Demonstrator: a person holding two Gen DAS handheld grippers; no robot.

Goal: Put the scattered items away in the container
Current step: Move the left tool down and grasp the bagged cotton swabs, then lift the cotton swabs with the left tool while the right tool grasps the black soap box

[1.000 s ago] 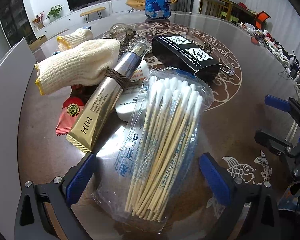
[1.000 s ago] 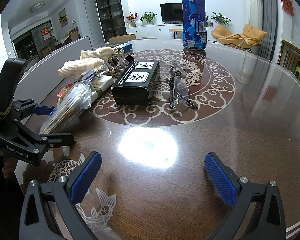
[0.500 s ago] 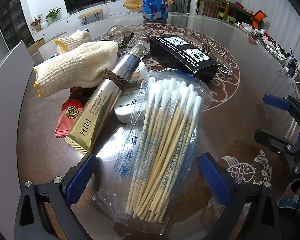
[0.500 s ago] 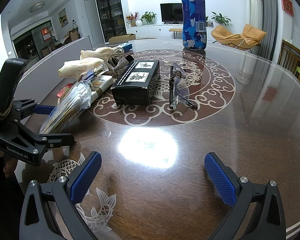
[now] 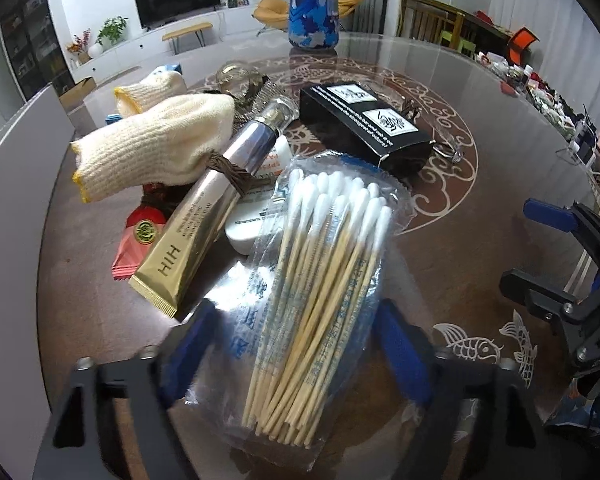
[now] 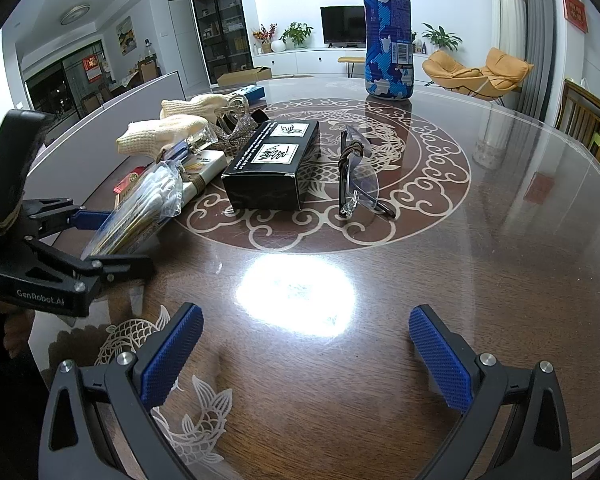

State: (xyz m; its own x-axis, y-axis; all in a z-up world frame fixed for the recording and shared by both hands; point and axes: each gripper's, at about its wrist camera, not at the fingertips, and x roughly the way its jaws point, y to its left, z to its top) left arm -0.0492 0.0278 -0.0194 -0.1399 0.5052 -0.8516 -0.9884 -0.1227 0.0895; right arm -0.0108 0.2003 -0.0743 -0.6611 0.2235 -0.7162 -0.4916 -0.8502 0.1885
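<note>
L gripper is closing in on the cotton swab pack, jaws abt half shut, pack between the blurred pads; contact can't tell. Pack is lying on the table, tips pointing 12 o'clock, gold tube at its 10 o'clock, black box at 1 o'clock. R gripper is hanging wide open, holding nothing, over bare tabletop.
</note>
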